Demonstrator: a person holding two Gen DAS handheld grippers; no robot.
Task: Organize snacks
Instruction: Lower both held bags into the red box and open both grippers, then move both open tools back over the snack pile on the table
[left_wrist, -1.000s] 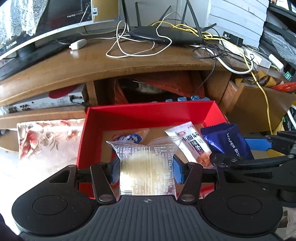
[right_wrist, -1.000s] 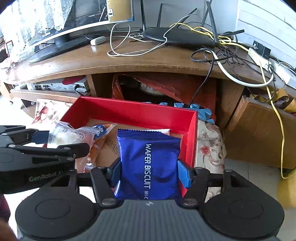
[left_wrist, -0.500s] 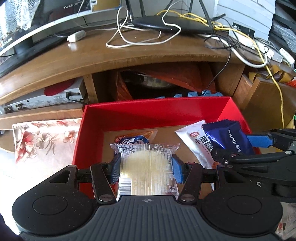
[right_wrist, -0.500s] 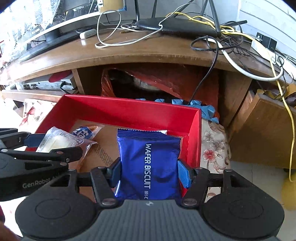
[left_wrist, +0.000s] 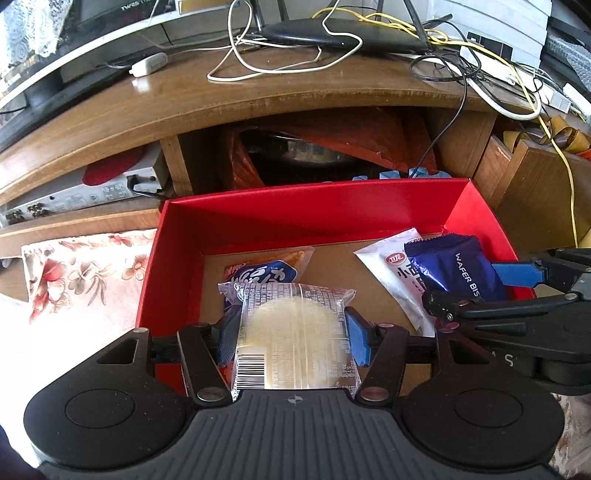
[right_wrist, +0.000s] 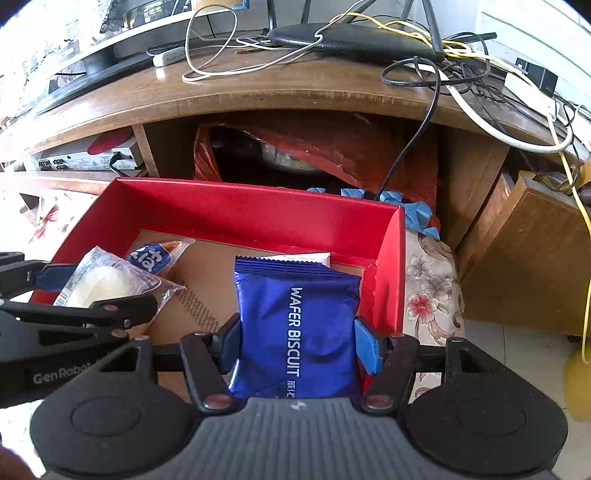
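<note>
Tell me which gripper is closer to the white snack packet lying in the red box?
Right. The right gripper, holding the blue wafer biscuit pack, hangs directly over the white snack packet; the left gripper, jaws opening around the clear-wrapped cake, is further left.

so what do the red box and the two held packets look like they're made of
Red box: seems glossy coated cardboard, with a bare brown floor inside. Blue packet: shiny plastic or foil film, creased and glinting. Clear packet: thin see-through plastic, the pale cake showing through.

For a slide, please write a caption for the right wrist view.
Right gripper holds a blue foil wafer biscuit packet over the red cardboard box.
</note>
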